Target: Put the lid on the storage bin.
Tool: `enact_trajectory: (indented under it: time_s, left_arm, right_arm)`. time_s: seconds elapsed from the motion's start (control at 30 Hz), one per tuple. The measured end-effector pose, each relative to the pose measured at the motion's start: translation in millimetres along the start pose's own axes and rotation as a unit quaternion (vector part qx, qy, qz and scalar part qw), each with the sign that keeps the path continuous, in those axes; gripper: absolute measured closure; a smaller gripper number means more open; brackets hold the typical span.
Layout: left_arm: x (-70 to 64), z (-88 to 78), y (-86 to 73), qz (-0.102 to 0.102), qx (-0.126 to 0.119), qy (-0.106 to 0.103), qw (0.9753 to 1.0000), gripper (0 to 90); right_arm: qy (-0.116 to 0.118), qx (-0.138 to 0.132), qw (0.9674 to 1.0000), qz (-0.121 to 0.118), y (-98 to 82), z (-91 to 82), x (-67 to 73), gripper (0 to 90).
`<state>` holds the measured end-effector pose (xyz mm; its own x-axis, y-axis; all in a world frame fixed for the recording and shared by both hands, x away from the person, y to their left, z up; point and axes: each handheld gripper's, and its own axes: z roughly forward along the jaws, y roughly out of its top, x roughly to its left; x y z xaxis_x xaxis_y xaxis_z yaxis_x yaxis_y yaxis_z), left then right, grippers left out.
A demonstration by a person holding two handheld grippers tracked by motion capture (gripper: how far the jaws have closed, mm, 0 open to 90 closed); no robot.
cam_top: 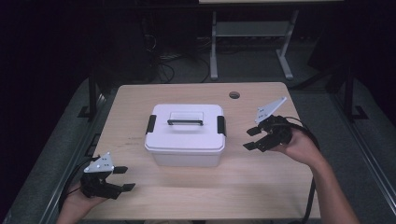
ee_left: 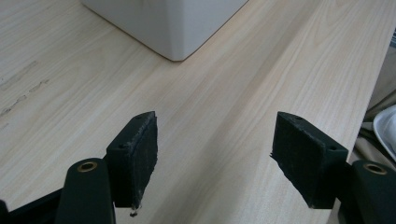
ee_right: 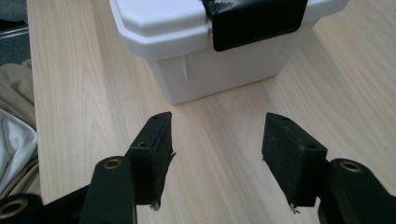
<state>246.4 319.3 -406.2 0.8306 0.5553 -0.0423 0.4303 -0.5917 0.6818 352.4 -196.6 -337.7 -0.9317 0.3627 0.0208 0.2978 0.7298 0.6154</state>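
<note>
- White lidded box [cam_top: 185, 135] sits mid-table [cam_top: 261, 186], lid on, black latch on each short end, flat handle [cam_top: 185, 118] lying on the lid.
- Left hand-held gripper [cam_top: 125, 178] at the near-left corner of the table, well apart from the box. Jaws spread wide, nothing between them.
- Left gripper view: pads [ee_left: 140, 156] over bare wood, only the box's bottom corner [ee_left: 180, 28] ahead.
- Right hand-held gripper [cam_top: 251, 138] just right of the box, near its right-end latch [cam_top: 221, 125], not touching. Jaws apart, empty.
- Right gripper view: jaws point at the box's end wall [ee_right: 224, 70], black latch [ee_right: 254, 21] above, bare table gap between the pads [ee_right: 156, 149] and the box.
- Cable hole [cam_top: 234, 95] in the table's far-right area, behind the box.
</note>
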Motion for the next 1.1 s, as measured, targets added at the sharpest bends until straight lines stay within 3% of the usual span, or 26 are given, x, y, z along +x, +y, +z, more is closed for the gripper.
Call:
enact_trajectory:
  time_s: [1.1]
  left_arm:
    - [0.3,3.6,0.1,0.002,0.008,-0.002,1.0000,30.4]
  right_arm:
    - [-0.001,-0.007,0.9992,0.039,-51.7,7.1,3.1,41.6]
